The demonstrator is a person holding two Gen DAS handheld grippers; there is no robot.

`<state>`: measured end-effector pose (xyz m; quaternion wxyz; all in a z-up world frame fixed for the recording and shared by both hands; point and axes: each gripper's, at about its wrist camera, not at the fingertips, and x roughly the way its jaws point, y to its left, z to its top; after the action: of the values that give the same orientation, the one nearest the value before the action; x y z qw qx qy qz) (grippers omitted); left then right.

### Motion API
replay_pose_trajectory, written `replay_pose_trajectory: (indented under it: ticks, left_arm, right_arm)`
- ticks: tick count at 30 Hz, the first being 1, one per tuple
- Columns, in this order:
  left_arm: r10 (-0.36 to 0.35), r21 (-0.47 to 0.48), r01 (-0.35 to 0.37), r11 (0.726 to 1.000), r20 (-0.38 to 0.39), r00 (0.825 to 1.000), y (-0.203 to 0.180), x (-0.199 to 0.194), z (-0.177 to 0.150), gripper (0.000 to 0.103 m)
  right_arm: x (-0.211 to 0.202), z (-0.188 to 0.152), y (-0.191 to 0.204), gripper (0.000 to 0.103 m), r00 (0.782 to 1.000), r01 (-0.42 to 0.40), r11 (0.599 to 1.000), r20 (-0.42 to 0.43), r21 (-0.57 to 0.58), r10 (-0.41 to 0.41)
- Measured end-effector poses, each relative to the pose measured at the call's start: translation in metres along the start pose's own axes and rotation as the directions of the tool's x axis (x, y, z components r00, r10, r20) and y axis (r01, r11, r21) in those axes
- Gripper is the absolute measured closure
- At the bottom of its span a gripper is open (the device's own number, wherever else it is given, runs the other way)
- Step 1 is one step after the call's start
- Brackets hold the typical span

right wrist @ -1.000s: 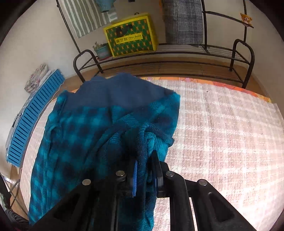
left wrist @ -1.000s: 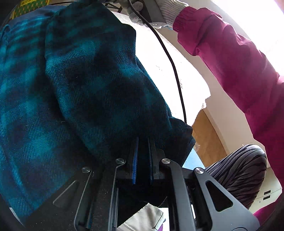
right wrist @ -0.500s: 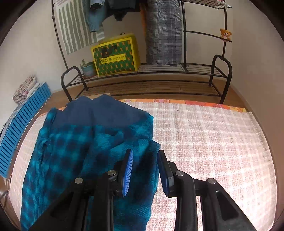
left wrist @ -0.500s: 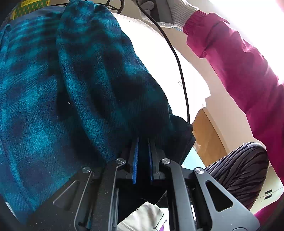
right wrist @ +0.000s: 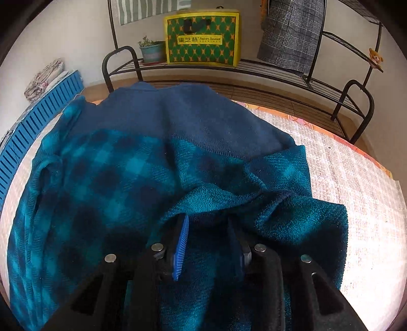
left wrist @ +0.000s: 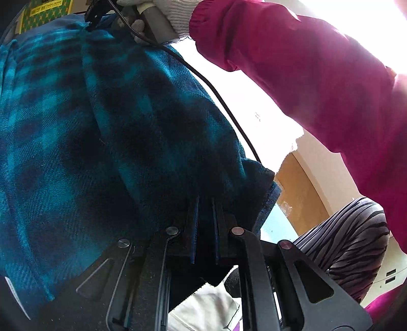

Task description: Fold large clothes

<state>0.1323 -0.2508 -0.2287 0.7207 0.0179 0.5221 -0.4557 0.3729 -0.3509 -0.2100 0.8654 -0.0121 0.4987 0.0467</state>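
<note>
A large teal and navy plaid fleece garment (right wrist: pixel 122 178) with a plain navy upper part lies on a pink checked cloth (right wrist: pixel 356 203). My right gripper (right wrist: pixel 211 224) is open and low over a folded teal flap (right wrist: pixel 279 211) of it. My left gripper (left wrist: pixel 204 203) is shut on a dark edge of the same garment (left wrist: pixel 127 127), which fills the left wrist view. The right tool's handle and gloved hand (left wrist: pixel 157 15) show at the top of that view.
A black metal rack (right wrist: pixel 279 73) stands behind the cloth with a yellow-green box (right wrist: pixel 201 38), a potted plant (right wrist: pixel 150 51) and a hanging grey plaid garment (right wrist: pixel 290 33). A blue slatted crate (right wrist: pixel 38 122) lies at left. The person's magenta sleeve (left wrist: pixel 318 76) crosses the left wrist view.
My right gripper let go of the garment a second ago, opened, then came down closer over the flap. My left gripper stayed shut on the garment's edge.
</note>
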Motion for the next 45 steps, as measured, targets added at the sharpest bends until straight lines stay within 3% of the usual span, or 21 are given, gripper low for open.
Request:
replay_pose_trajectory:
  ticks: [3,8,11,16,19,21,22,27,29,31,34,35,36,38,41,45]
  left_arm:
    - [0.011,0.022,-0.01,1.0,-0.01,1.0,-0.007,-0.002,-0.002,0.096]
    - [0.02,-0.018,-0.02,1.0,0.015,1.0,-0.008,-0.024,-0.006,0.095]
    - [0.028,-0.057,-0.025,0.998,0.037,0.999,-0.002,-0.042,-0.007,0.095]
    - [0.038,-0.063,-0.034,0.997,0.071,0.997,-0.011,-0.05,0.003,0.095]
    - [-0.012,-0.075,0.018,0.997,0.083,0.997,-0.023,-0.047,0.008,0.095]
    - [0.02,-0.045,-0.017,0.999,0.075,0.997,-0.034,-0.04,0.016,0.08]
    - [0.043,-0.031,-0.041,0.999,0.065,0.997,-0.036,-0.035,0.017,0.078]
    - [0.014,-0.024,-0.015,1.0,-0.039,0.999,-0.046,0.015,0.018,0.077]
    - [0.043,0.039,-0.04,0.998,-0.082,0.996,-0.057,0.033,0.008,0.077]
    - [0.089,0.078,-0.084,0.993,-0.06,0.994,-0.067,0.033,0.007,0.077]
    - [0.082,0.042,-0.08,0.996,-0.032,0.996,-0.077,0.017,0.01,0.077]
    - [0.101,0.063,-0.1,0.993,-0.011,0.995,-0.084,0.013,0.011,0.07]
    - [0.13,0.09,-0.13,0.987,0.007,0.991,-0.092,0.011,0.013,0.055]
    - [0.179,0.13,-0.181,0.975,0.032,0.983,-0.105,0.014,0.017,0.035]
    - [0.212,0.155,-0.207,0.966,-0.015,0.977,-0.113,0.036,0.024,0.034]
    - [0.288,0.217,-0.269,0.939,-0.063,0.956,-0.118,0.07,0.022,0.034]
  right_arm:
    - [-0.024,-0.002,-0.008,0.07,0.999,-0.052,0.998,-0.001,0.041,0.052]
    - [-0.119,-0.033,-0.028,0.062,0.977,-0.189,0.976,0.12,0.111,0.175]
    - [-0.184,-0.068,-0.04,0.058,0.962,-0.223,0.967,0.184,0.122,0.199]
    - [-0.261,-0.151,-0.05,0.056,0.961,-0.19,0.966,0.233,0.176,0.147]
    - [-0.288,-0.207,-0.058,0.056,0.953,-0.221,0.944,0.261,0.244,0.156]
    - [-0.299,-0.241,-0.065,0.056,0.948,-0.228,0.927,0.285,0.297,0.141]
    - [-0.303,-0.256,-0.07,0.056,0.945,-0.232,0.916,0.299,0.327,0.132]
    - [-0.314,-0.297,-0.094,0.056,0.943,-0.235,0.868,0.32,0.438,0.094]
    - [-0.315,-0.304,-0.099,0.056,0.938,-0.249,0.853,0.333,0.459,0.095]
    - [-0.315,-0.31,-0.102,0.056,0.933,-0.276,0.84,0.341,0.467,0.117]
    - [-0.312,-0.313,-0.103,0.056,0.933,-0.276,0.841,0.34,0.466,0.117]
    - [-0.312,-0.313,-0.104,0.056,0.931,-0.282,0.838,0.343,0.467,0.123]
    - [-0.311,-0.313,-0.106,0.056,0.929,-0.288,0.835,0.347,0.47,0.125]
    - [-0.31,-0.314,-0.11,0.056,0.928,-0.29,0.831,0.351,0.475,0.124]
    - [-0.31,-0.319,-0.12,0.056,0.924,-0.305,0.806,0.361,0.507,0.123]
    - [-0.306,-0.325,-0.128,0.056,0.917,-0.341,0.768,0.37,0.542,0.146]
